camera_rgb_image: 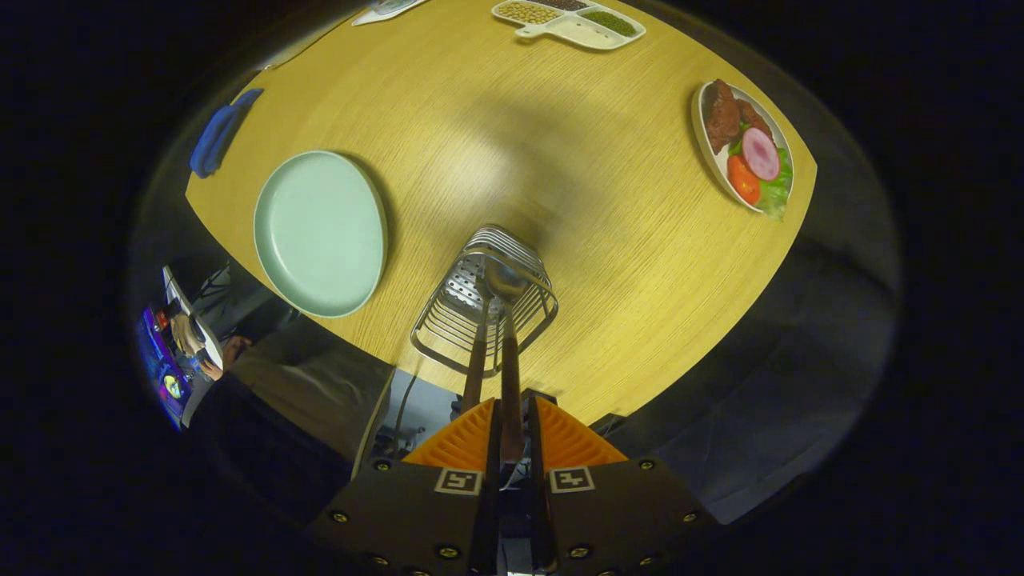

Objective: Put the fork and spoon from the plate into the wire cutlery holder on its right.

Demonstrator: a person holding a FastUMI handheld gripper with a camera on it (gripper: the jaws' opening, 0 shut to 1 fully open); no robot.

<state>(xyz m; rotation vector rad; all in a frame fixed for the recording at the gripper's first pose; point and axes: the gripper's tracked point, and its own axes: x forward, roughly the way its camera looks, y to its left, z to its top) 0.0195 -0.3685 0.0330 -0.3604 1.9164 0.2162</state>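
High above table (496, 160), facing down

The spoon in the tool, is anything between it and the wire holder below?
Nothing visible blocks it. The tool is shut on the spoon, whose bowl already hangs inside the wire cutlery holder. Another brown handle leans in the holder beside it, left of the spoon, not under it.

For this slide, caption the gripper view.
Gripper shut on wooden-handled spoon, its bowl inside the wire cutlery holder beside an empty pale-green plate.
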